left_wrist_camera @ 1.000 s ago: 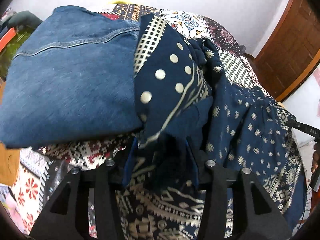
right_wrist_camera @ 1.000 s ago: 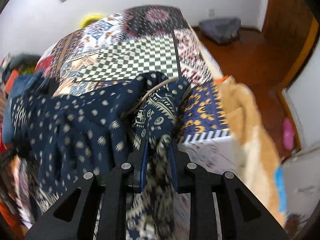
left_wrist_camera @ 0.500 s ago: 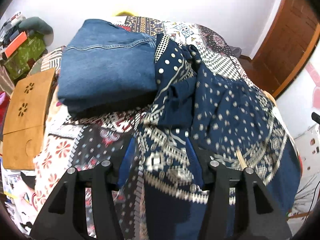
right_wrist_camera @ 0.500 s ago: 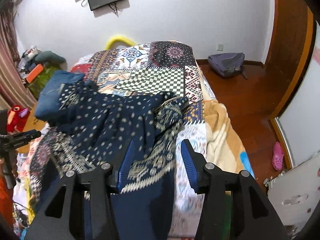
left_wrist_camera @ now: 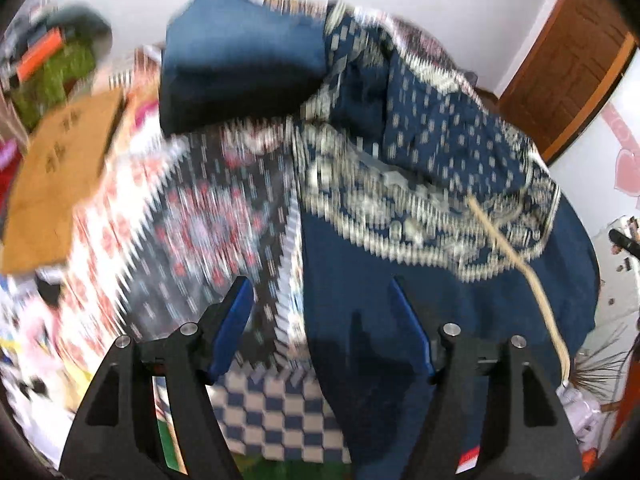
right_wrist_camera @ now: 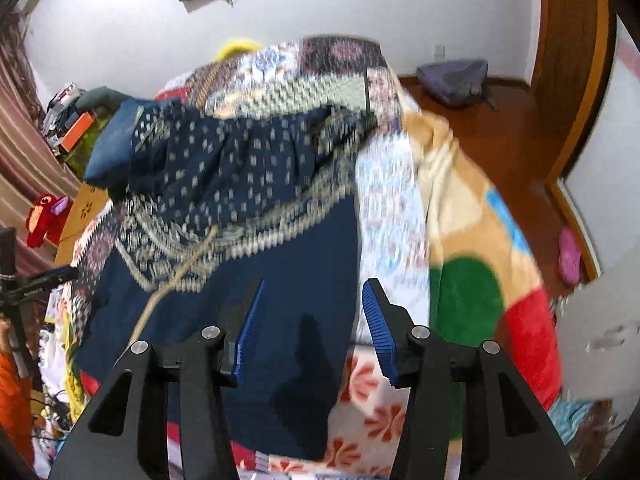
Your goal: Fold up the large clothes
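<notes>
Bed point(right_wrist_camera: 384, 248) filled both views, covered by a patchwork quilt of checks, florals and geometric panels, with a fleece blanket point(right_wrist_camera: 472, 240) in tan, green, red and blue hanging over its right side. Across the quilt lay the large navy garment point(left_wrist_camera: 440, 184), a dotted and border-printed cloth; its patterned upper part was bunched toward the middle of the bed, while a plain navy stretch point(right_wrist_camera: 256, 280) ran down to the near edge. A pale cord point(left_wrist_camera: 520, 264) trailed over that plain stretch. Beside the garment's far left end sat folded denim point(left_wrist_camera: 240, 60), touching the bunched cloth. A wooden board point(left_wrist_camera: 60, 168) sat left of the bed.

Both frames were blurred by motion. The left gripper point(left_wrist_camera: 324, 328) hovered above the near edge, over the quilt and the garment's left border, its jaws spread wide with nothing between them. The right gripper point(right_wrist_camera: 312, 328) hung over the garment's right edge, its jaws likewise wide apart and empty. A pink shoe point(right_wrist_camera: 570, 256) lay on the wooden floor to the right.
</notes>
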A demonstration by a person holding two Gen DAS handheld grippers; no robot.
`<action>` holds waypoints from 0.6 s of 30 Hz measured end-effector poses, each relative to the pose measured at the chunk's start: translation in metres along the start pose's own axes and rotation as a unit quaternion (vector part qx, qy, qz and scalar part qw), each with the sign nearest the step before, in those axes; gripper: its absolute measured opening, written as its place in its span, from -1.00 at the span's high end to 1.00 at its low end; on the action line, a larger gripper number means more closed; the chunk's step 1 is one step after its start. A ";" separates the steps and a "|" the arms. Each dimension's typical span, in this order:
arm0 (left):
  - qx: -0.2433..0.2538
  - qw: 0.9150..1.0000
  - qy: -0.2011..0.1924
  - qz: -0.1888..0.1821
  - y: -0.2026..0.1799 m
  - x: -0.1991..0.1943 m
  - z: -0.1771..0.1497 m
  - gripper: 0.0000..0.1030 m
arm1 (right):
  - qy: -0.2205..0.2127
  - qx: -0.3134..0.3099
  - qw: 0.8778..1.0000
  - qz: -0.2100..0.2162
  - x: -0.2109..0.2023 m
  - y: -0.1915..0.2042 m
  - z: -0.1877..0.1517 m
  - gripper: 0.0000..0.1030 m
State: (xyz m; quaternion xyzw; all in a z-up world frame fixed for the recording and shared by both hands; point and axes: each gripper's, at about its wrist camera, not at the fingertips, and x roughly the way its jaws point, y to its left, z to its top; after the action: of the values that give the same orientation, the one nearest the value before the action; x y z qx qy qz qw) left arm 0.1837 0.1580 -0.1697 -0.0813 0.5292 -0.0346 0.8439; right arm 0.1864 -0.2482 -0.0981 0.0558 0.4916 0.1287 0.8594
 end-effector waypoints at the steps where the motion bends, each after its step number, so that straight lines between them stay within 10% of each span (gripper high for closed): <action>1: -0.004 1.000 0.015 -0.005 0.002 0.007 -0.008 -0.34 | 0.007 0.002 1.000 0.003 0.003 0.000 -0.007 0.11; 10: 0.002 0.995 0.085 -0.047 0.000 0.037 -0.056 -0.34 | 0.035 0.038 0.999 -0.010 0.028 -0.018 -0.050 0.00; 18: -0.034 0.994 0.056 -0.090 -0.005 0.036 -0.071 -0.16 | 0.015 0.037 0.999 0.020 0.027 -0.008 -0.055 0.01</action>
State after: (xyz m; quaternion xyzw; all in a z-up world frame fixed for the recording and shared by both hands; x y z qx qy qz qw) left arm 0.1358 0.1410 -0.2306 -0.1550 0.5668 -0.0966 0.8033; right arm 0.1541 -0.2504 -0.1506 0.0950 0.5081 0.1283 0.8464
